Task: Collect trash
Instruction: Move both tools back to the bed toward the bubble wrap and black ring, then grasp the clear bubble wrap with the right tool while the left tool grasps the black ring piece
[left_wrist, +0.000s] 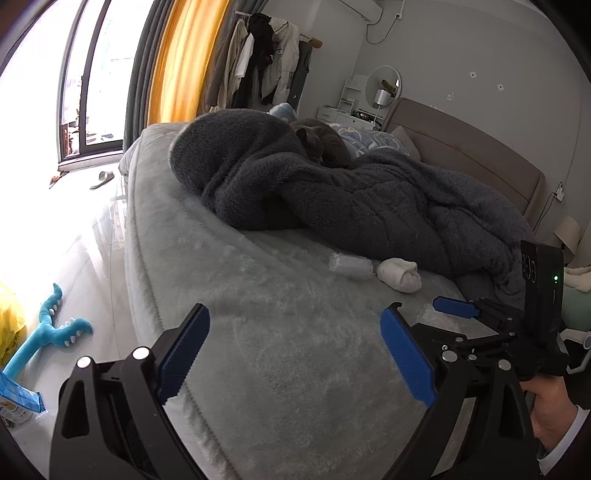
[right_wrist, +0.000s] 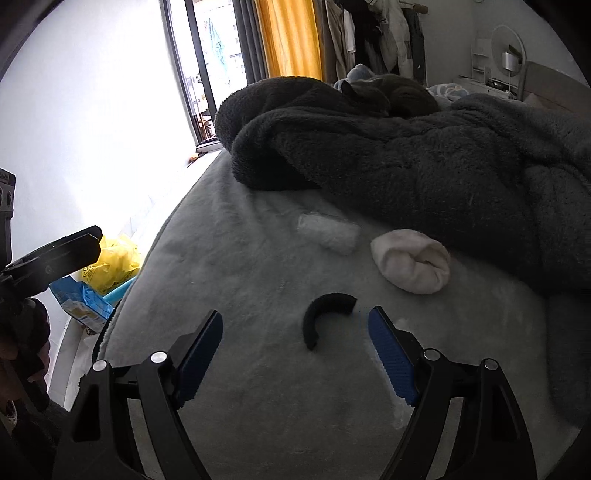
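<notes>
One sock (right_wrist: 410, 260), one wrapper (right_wrist: 328, 232), one cat (right_wrist: 388, 94).

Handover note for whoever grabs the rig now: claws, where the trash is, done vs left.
Left claw: open, empty, over the grey bed cover.
Right claw: open, empty, over the bed.
On the bed: clear plastic wrapper beside the rolled white sock; a black curved piece lies just ahead of the right claw.
Yellow bag on the floor by the bed.
Done: nothing picked up that shows. Left: grab the wrapper.

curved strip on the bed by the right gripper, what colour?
Black strip; clearest in the right wrist view.
</notes>
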